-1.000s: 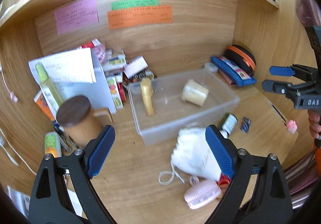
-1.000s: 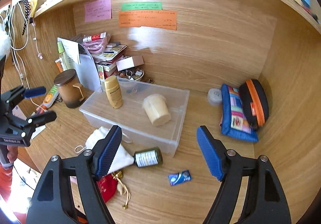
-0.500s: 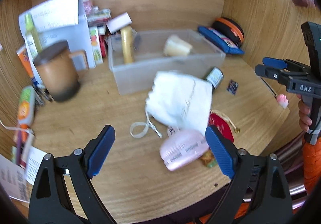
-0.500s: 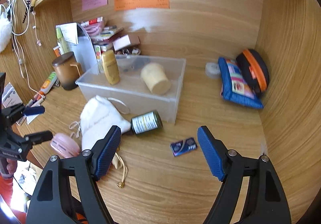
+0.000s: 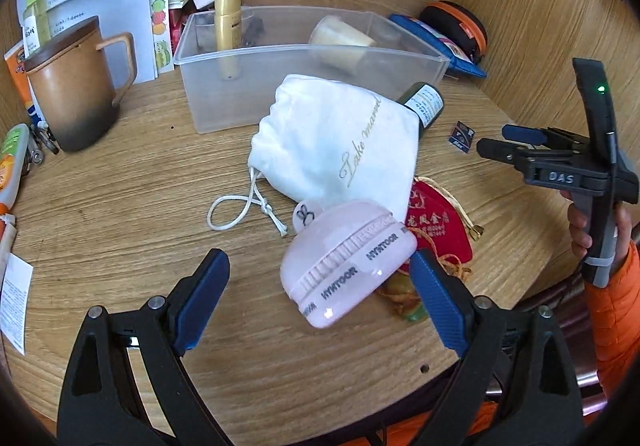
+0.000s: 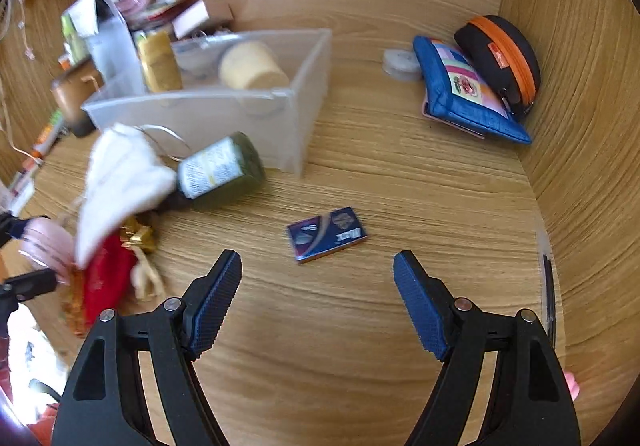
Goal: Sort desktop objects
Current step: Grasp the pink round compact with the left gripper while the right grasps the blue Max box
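Both tongs have dropped toward the bench since the earlier frames; views now look down at the clutter instead of at the back wall notes.

Left tongs (image 5: 318, 298): wide open, gripping nothing. Pink case (image 5: 346, 278) lies between the pads, nearer the right one; whether that pad touches it can't be told. White pouch (image 5: 340, 142) sits just behind the case, its edge overlapping it, drawstring trailing left. Red pouch (image 5: 436, 226) is partly under the white one, to the right.

Right tongs (image 6: 318, 296): open about as wide, empty, pads off everything. Small blue packet (image 6: 326, 234) lies flat on the bench just ahead of the gap, apart from both pads. Green bottle (image 6: 222, 168) lies on its side to the left, neck tucked under the white pouch, near the bin's front corner.

Clear bin (image 5: 304, 62) stands mid-bench holding an upright gold bottle (image 5: 228, 26) and a cream cup (image 5: 340, 38) on its side.

Bench (image 6: 360, 174): wood grain, wood walls behind and right. Brown mug (image 5: 76, 86) with lid left of the bin, papers and boxes stacked behind it. Blue pouch (image 6: 468, 94) and black case with orange zip (image 6: 500, 58) lean in the right rear corner, with a small white round thing just left of them. Orange sleeve (image 5: 612, 310) shows in the left view, hand on the right tongs' handle.
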Action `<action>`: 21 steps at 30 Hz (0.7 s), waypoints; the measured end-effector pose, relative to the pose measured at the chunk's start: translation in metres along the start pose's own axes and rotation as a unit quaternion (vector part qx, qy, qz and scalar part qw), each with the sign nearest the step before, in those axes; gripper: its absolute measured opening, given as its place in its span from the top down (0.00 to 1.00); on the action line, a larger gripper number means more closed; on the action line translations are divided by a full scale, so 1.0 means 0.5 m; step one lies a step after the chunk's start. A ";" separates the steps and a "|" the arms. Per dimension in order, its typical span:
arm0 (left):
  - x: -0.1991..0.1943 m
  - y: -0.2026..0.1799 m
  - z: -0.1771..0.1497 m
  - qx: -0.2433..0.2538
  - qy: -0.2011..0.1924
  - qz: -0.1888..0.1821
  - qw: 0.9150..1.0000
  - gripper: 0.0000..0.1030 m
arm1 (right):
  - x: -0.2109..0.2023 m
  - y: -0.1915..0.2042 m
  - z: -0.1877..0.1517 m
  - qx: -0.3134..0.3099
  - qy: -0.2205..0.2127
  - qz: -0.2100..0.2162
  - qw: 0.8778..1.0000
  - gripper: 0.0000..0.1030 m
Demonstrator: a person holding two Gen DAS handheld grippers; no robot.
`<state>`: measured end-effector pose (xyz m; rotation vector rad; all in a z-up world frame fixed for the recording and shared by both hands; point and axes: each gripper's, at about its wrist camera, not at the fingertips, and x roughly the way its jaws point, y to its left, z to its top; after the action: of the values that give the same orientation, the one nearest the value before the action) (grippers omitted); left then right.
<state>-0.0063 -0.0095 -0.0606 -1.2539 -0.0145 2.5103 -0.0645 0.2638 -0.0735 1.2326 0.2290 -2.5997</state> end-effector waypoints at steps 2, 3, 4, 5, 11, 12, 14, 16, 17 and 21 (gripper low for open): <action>0.006 0.002 0.003 -0.006 -0.003 0.003 1.000 0.11 | 0.018 -0.006 0.003 -0.005 0.008 -0.013 1.000 0.27; 0.008 0.002 0.003 -0.008 -0.004 0.002 1.000 0.14 | 0.026 -0.010 0.007 -0.006 0.012 -0.014 1.000 0.28; 0.010 0.004 0.004 -0.012 -0.004 0.001 1.000 0.20 | 0.033 -0.012 0.011 -0.008 0.016 -0.014 1.000 0.28; 0.014 0.005 0.005 -0.015 -0.003 -0.001 1.000 0.24 | 0.039 -0.015 0.014 -0.009 0.019 -0.015 1.000 0.28; 0.027 0.013 0.003 -0.020 -0.002 0.004 1.000 0.43 | 0.067 -0.020 0.033 -0.027 0.034 -0.015 0.999 0.29; 0.027 0.014 0.004 -0.021 -0.003 0.004 1.000 0.43 | 0.069 -0.018 0.034 -0.031 0.034 -0.018 0.999 0.31; 0.026 0.017 0.002 -0.026 -0.006 0.003 1.000 0.43 | 0.073 -0.011 0.035 -0.043 0.037 -0.021 0.998 0.36; 0.024 0.019 0.001 -0.026 -0.009 0.008 1.000 0.43 | 0.074 -0.010 0.037 -0.045 0.036 -0.015 0.998 0.39; 0.024 0.020 0.001 -0.026 -0.009 0.010 1.000 0.43 | 0.075 -0.010 0.039 -0.045 0.036 -0.014 0.998 0.41; 0.014 0.024 0.000 -0.030 -0.015 0.013 0.999 0.43 | 0.074 -0.007 0.038 -0.049 0.035 -0.003 0.998 0.54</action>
<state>-0.0140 -0.0188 -0.0680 -1.2472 -0.0820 2.5674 -0.1022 0.2565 -0.0902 1.2908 0.3683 -2.5210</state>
